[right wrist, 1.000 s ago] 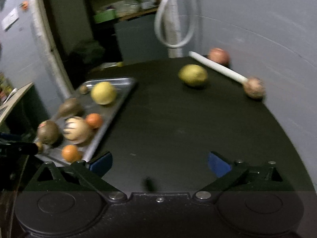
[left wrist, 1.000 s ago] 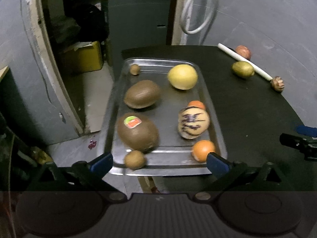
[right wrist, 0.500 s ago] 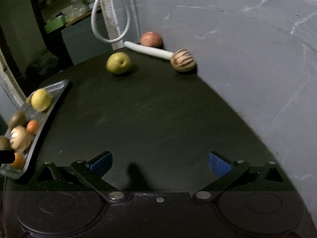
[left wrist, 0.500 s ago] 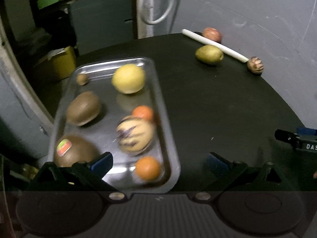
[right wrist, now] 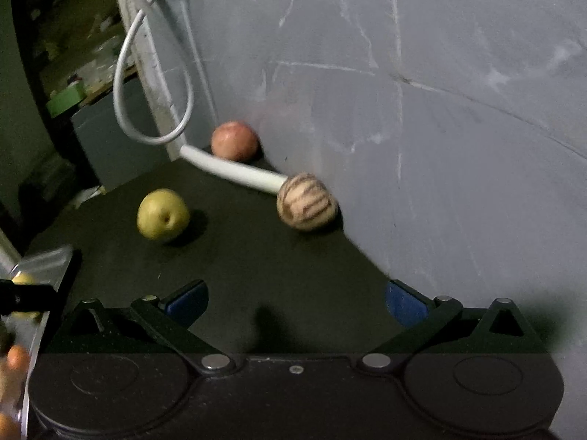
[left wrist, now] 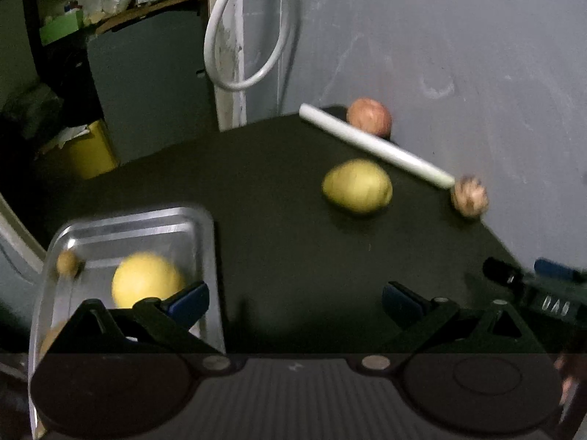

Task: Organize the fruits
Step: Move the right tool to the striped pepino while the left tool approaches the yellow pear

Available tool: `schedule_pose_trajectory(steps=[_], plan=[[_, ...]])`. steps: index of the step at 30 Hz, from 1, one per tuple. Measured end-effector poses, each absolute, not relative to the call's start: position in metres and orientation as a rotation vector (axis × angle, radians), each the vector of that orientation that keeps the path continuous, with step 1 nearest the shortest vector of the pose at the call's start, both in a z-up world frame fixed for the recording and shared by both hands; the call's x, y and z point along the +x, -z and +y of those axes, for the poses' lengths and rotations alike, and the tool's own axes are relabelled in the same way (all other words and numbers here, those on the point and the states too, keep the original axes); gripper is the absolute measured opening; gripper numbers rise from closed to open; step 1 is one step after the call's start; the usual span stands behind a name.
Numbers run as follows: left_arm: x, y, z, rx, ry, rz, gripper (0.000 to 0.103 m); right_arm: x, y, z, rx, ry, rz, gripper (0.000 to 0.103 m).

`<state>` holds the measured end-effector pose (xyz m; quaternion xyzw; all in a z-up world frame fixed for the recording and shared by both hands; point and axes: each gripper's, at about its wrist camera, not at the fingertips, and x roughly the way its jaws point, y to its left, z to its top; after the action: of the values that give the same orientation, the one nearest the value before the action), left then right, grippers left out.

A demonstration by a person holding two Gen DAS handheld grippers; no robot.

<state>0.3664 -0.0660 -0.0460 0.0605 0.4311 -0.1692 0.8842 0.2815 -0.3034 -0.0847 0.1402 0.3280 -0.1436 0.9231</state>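
On the dark round table lie a yellow-green pear (left wrist: 356,190) (right wrist: 163,213), a red apple (left wrist: 368,116) (right wrist: 234,140) by the wall, and a striped round fruit (left wrist: 470,195) (right wrist: 307,201). A metal tray (left wrist: 200,242) (right wrist: 47,260) at the left holds a yellow lemon-like fruit (left wrist: 146,280), a small brown fruit (left wrist: 68,263) and orange fruits (right wrist: 16,357). My left gripper (left wrist: 295,299) is open over the table beside the tray's right rim. My right gripper (right wrist: 296,299) is open with nothing in it, short of the striped fruit.
A white tube (left wrist: 374,145) (right wrist: 234,170) lies between the apple and the striped fruit. The grey wall (right wrist: 440,110) curves close along the table's right edge. A white cable loop (left wrist: 249,33) hangs at the back. A yellow bin (left wrist: 88,154) stands beyond the table.
Both grippers have swung right and forward: the tray has slid to the left edge of each view, and the pear, apple and striped fruit appear larger and nearer. Both stay open.
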Motion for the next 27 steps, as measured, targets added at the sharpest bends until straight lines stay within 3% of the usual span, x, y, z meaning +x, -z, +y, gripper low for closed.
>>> schedule_pose_trajectory(steps=[15, 27], plan=[[0.441, 0.062, -0.113, 0.041, 0.423, 0.963, 0.102, 0.332, 0.106, -0.310, 0.370, 0.379, 0.641, 0.097], [0.477, 0.082, -0.128, 0.002, 0.461, 1.010, 0.102, 0.350, 0.115, -0.314, 0.407, 0.392, 0.601, 0.085]])
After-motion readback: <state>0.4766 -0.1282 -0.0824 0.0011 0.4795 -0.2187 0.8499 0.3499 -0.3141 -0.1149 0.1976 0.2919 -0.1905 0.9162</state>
